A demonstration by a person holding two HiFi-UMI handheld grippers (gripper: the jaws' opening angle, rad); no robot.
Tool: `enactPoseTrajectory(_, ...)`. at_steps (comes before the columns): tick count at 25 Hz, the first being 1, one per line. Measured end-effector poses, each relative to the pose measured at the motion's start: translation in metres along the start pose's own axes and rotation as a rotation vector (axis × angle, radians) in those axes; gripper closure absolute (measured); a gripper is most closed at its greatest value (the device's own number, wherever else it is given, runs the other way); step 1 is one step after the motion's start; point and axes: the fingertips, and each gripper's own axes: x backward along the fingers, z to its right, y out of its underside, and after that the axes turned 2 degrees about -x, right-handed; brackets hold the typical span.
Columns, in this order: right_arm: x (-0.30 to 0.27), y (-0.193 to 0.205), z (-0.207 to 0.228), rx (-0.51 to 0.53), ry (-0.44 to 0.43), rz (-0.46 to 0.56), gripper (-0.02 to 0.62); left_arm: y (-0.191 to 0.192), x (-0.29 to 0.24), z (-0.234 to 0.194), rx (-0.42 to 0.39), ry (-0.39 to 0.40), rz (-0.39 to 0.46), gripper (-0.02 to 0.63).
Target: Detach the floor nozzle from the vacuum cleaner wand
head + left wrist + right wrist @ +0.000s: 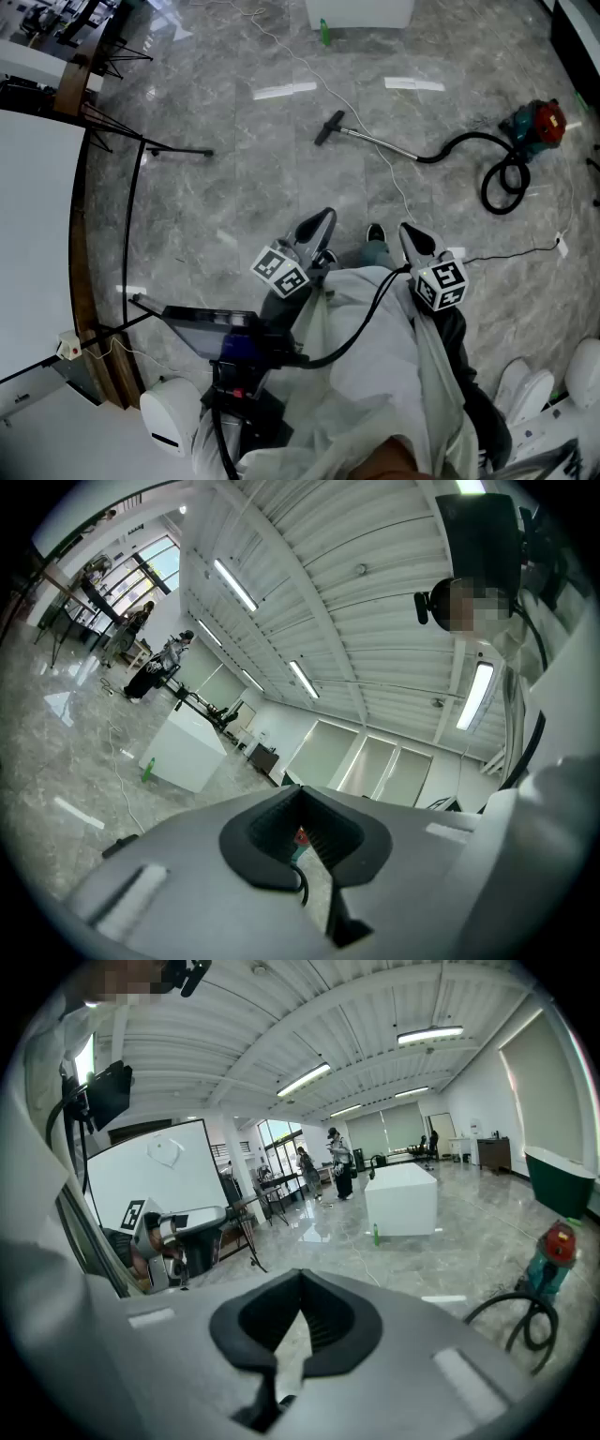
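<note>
i wear a loose white coat point(375, 394). my left grey gripper point(322, 220) and right grey gripper point(411, 232) carry black pads point(234, 1327) and white cubes with black square markers point(280, 271) point(441, 284); a black cable point(361, 333) trails from the right cube toward eight o'clock.

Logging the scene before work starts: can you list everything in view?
vacuum cleaner: one, red and teal, floor at far right
hose: one, black, looped beside the cleaner
wand: one, metal, lying on the floor, centre
floor nozzle: one, black, at the wand's left end
white block: one, white, top centre
bottle: one, green, beside the block
tape strips: two, white, on the floor
left tool: one, grey, shut, empty
right tool: one, grey, shut, empty
</note>
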Motion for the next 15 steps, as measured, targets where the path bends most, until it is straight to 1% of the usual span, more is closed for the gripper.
enactPoseTrajectory(11, -0.0001, 0.0041, 0.0042, 0.000, 0.023, -0.003, 0.597, 0.0044, -0.0067, -0.0058, 0.023, 0.004, -0.020, 0.604)
enactPoseTrajectory(15, 0.0019, 0.0064, 0.0066, -0.025, 0.052, 0.013, 0.597, 0.0070, -0.0033, -0.0048, 0.032, 0.006, -0.029, 0.604)
